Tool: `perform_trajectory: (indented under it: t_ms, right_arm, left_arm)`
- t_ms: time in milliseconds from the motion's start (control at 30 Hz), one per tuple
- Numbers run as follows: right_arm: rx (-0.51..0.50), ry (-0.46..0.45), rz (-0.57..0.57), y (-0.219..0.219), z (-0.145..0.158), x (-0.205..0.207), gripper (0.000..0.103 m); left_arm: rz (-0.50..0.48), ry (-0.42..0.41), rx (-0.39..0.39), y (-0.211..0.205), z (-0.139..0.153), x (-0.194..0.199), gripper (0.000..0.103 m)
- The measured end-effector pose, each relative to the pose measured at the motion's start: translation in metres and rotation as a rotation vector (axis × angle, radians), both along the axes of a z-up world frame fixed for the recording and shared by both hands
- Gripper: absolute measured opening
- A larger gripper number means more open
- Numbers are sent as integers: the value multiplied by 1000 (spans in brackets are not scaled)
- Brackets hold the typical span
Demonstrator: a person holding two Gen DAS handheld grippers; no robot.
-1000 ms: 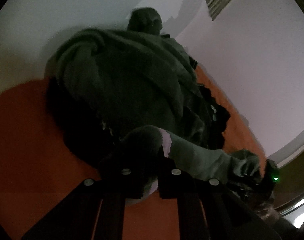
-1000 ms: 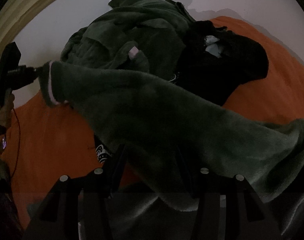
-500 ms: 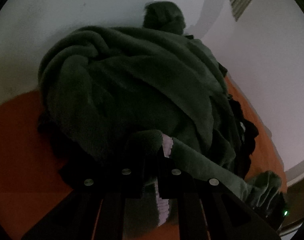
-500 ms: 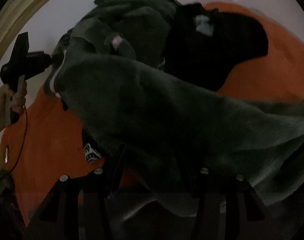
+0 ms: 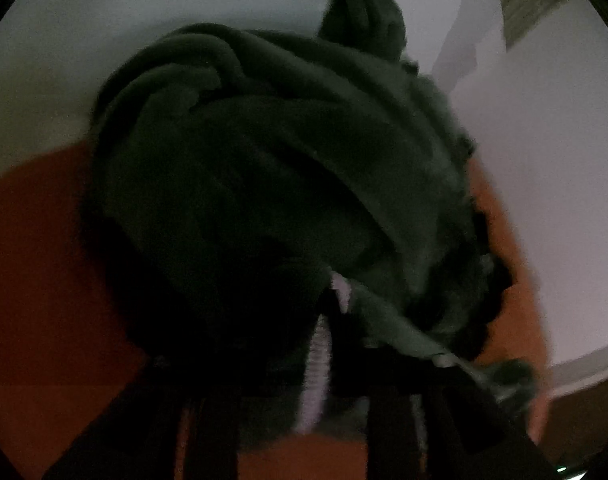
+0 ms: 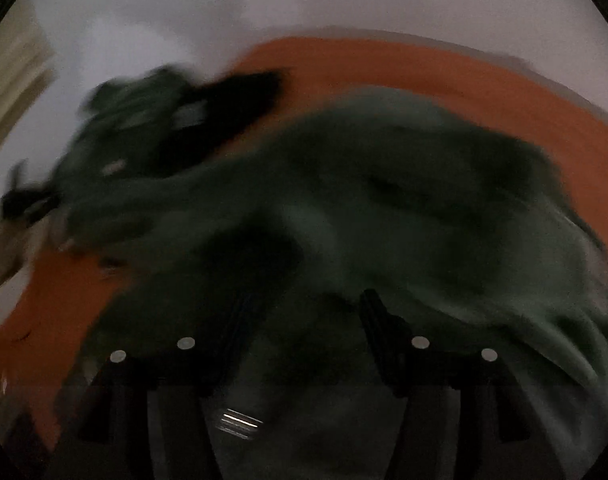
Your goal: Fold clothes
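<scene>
While both views are dim and blurred, the dark green fleece garment (image 5: 288,168) sits heaped on the orange surface (image 5: 44,272) against a white wall (image 5: 543,160). Left hand-held gripper (image 5: 300,360) jaws are opening, the pale ribbed cuff (image 5: 315,376) loose between them. Right hand-held gripper (image 6: 304,320) jaws are opening too, fleece lying between them, not pinched. Black garment (image 6: 240,96) behind the pile.

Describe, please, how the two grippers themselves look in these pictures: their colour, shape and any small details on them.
Both are black, each with two flat, straight fingers. The right gripper shows four small round silver fasteners in a row across its finger mounts. The left gripper is very dark and blurred; only its black finger bars can be made out. No cables or sleeves are visible.
</scene>
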State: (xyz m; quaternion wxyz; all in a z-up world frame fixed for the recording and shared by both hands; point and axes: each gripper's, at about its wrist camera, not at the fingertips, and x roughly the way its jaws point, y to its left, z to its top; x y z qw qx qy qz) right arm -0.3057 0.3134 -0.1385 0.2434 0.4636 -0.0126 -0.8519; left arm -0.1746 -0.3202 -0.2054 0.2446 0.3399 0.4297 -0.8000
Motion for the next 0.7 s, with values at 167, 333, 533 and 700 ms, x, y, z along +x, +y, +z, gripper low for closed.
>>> perform_trajectory:
  t_ms: [167,333,533,700]
  right_arm:
    - [-67,-43,-279,122,-8,1,57]
    - [-96,-114,-392,195,-15,-20,57]
    - [42,-75,-450,239,-18,-56,58]
    - [224,-93,-213,223,-42,-87,66]
  left_arm:
    - [66,118,-87,58,50,16,64]
    - [-260,125,-107,145,69,-84,67]
    - [-734,-44,-253,304,33,-238,67]
    - [-947,-199,-446,355,0,-329,67]
